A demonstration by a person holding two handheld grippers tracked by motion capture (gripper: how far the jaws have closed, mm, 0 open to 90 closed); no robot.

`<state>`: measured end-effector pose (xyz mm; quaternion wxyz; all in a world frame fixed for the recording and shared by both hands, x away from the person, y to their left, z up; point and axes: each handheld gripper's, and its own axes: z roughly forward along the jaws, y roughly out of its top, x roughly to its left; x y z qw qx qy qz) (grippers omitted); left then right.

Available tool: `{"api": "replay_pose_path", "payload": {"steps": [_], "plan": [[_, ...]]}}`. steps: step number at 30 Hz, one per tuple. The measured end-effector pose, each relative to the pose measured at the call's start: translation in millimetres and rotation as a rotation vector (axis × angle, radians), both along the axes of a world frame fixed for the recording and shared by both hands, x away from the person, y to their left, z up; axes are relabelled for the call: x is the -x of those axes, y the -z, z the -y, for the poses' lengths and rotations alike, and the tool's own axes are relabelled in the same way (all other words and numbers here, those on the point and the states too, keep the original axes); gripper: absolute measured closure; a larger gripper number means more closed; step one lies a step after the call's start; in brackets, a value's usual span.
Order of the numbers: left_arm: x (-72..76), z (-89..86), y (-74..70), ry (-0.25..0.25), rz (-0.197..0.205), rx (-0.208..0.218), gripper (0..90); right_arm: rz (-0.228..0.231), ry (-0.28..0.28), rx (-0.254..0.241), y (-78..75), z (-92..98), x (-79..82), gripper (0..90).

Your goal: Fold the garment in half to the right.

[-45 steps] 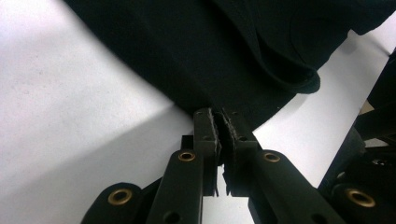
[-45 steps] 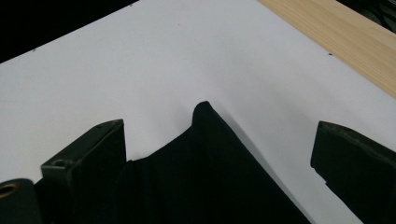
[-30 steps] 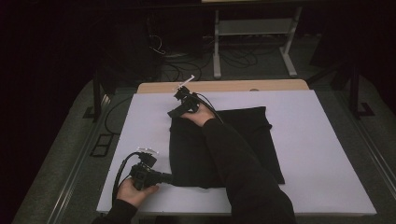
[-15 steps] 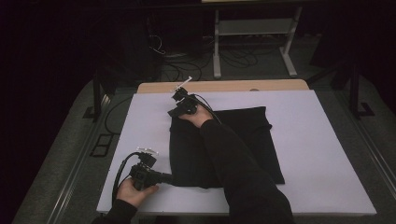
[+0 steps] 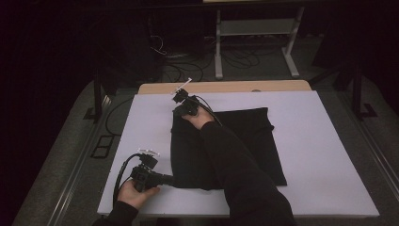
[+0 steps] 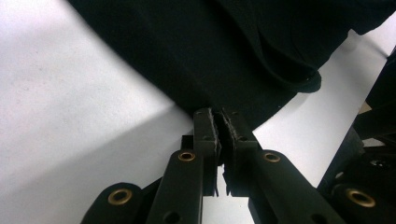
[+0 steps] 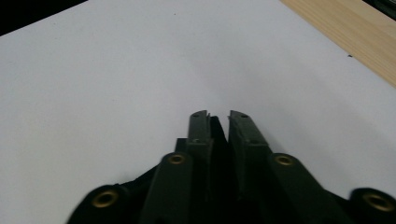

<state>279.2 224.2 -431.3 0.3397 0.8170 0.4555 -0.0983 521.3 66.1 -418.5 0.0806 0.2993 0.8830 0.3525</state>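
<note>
A: Biggest thing first: white table [image 5: 329,155], w/ the black cloth [image 5: 244,141] lying flat on it, a bit left of the table's middle. Looks folded, roughly square; its longer run goes from the near edge of the table toward the far edge.

B: And the grippers vs the cloth?

A: Left gripper [image 5: 168,179] sits at the cloth's near-left corner, jaws together, pinching that corner. Right gripper [image 5: 180,109] is at the cloth's far-left corner; the sleeve [image 5: 235,169] reaches right across the cloth to get there. Its jaws have just been closing.

B: Got fabric in them?

A: Right gripper view [image 7: 218,122] shows a thin dark strip between the jaws, prob. the cloth edge, w/ bare white table ahead. So the cloth lies behind and under that gripper, not in front.

B: Left gripper view?

A: Left gripper [image 6: 218,126] there is clamped on the hem; cloth [image 6: 224,51] spreads away ahead of it. You get the grip close up, which the high view can't resolve. High view gives the layout instead: both grippers on the cloth's left edge, one at each end. I'd guess the next move carries that edge over to the right.
</note>
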Motion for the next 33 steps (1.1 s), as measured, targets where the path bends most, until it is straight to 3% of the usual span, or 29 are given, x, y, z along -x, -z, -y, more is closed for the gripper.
{"api": "replay_pose_path", "payload": {"steps": [4,18,24,33], "plan": [[0.6,1.2,-0.3,0.001,0.002,0.002,83.7,-0.006,-0.007,0.002,-2.4,2.2,0.4,85.6],[1.9,4.6,-3.3,0.005,0.011,0.014,83.7,-0.015,-0.001,-0.028,-26.9,19.0,1.6,86.2],[1.8,6.6,-7.0,0.023,0.029,0.057,83.7,0.000,0.012,-0.051,-40.3,30.8,1.2,86.2],[2.9,16.1,-15.1,0.052,0.075,0.088,83.7,0.011,0.045,-0.074,-52.5,51.0,4.1,86.3]]}}
